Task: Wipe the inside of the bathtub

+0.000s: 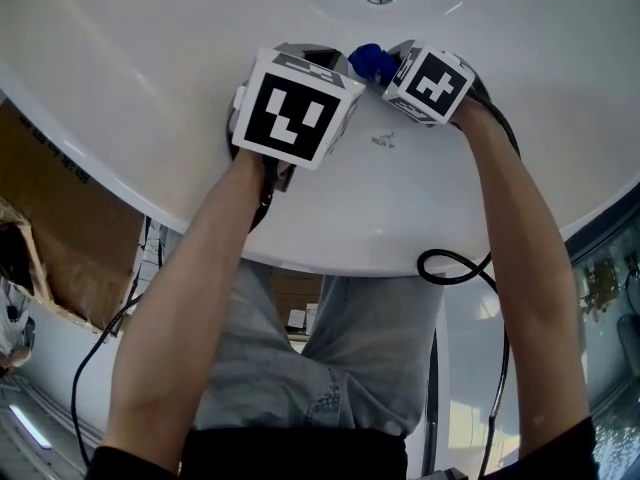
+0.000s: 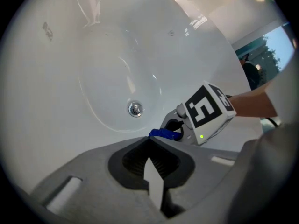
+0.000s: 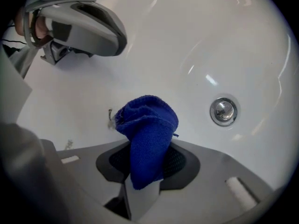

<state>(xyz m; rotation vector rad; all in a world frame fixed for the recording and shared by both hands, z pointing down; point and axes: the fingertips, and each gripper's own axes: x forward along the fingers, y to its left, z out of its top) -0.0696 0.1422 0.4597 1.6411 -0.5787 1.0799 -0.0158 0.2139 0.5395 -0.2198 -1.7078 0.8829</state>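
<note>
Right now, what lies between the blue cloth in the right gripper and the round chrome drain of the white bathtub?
Nothing: the right gripper view shows only bare white tub surface between the blue cloth and the chrome drain.

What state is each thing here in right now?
Left gripper: shut, empty.
Right gripper: shut on the cloth.
Cloth: bunched up, clamped between the jaws.
Tub: glossy, a few specks on its wall.
Drain: open or plugged, cannot tell.
</note>
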